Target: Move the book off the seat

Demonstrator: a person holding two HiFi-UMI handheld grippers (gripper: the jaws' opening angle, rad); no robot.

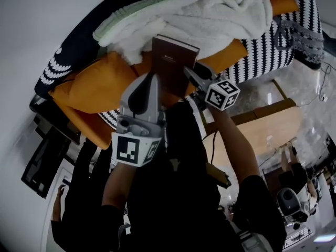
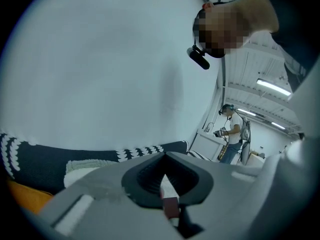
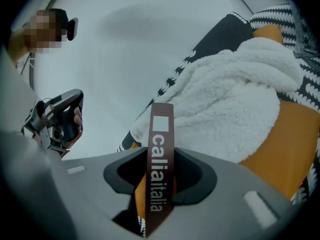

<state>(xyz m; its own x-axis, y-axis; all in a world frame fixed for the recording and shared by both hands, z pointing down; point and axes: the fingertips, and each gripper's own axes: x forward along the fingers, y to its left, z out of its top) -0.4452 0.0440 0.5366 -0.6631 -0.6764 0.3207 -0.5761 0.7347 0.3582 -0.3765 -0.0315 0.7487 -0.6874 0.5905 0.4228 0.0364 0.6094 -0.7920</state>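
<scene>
Book [image 1: 173, 62] — jaws of left gripper [image 1: 152, 80] and right gripper [image 1: 190, 75] clamped on it, seemingly mid-lift — next, carry clear of orange seat [image 1: 100, 85].

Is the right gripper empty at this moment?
No, the brown book stands between the pads of the right gripper, with its printed spine toward the camera.

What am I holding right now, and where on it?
The brown book: the right gripper is clamped on its spine, and the left gripper appears to pinch a corner of it.
</scene>
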